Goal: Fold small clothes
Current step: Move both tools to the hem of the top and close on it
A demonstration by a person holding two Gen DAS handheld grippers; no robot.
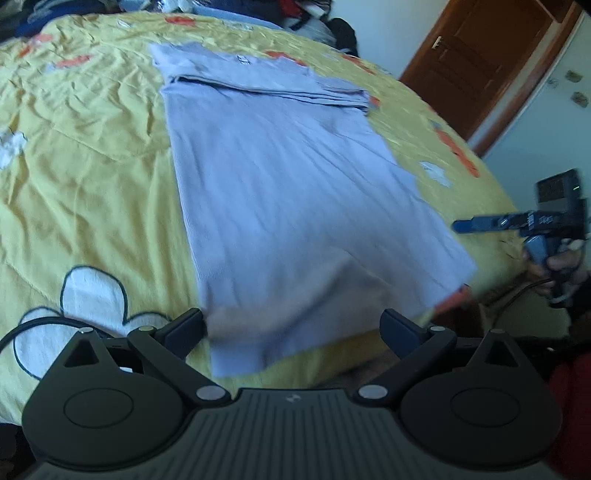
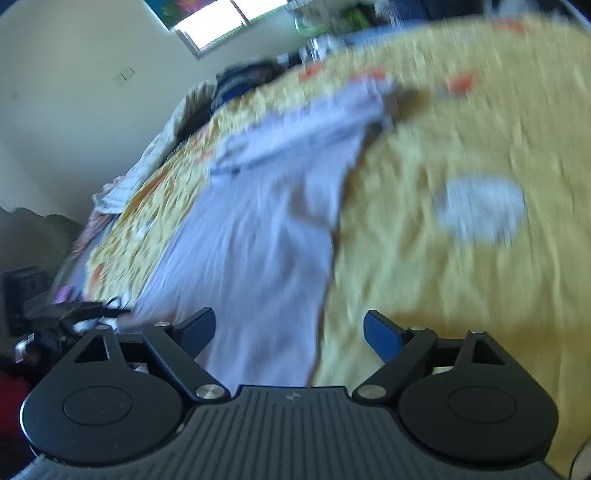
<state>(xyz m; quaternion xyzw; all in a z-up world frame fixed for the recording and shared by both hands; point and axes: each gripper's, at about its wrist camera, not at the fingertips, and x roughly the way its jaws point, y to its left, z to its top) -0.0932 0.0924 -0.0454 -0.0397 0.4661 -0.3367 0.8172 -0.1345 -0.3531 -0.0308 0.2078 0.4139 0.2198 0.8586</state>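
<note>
A pale lilac garment [image 1: 288, 192] lies flat on the yellow bedspread [image 1: 88, 155], its far part folded over itself in a band. My left gripper [image 1: 291, 326] is open and empty just above the garment's near hem. My right gripper [image 2: 288, 332] is open and empty over the same garment [image 2: 258, 236], near its right edge; this view is motion-blurred. The right gripper also shows in the left wrist view [image 1: 480, 223], held in a hand beside the garment's near right corner.
The bedspread has white flower [image 1: 92, 295] and orange patches. Piled clothes [image 1: 295, 11] lie at the bed's far end. A brown door [image 1: 491, 55] stands at the right. A window [image 2: 229, 22] and wall are on the left in the right wrist view.
</note>
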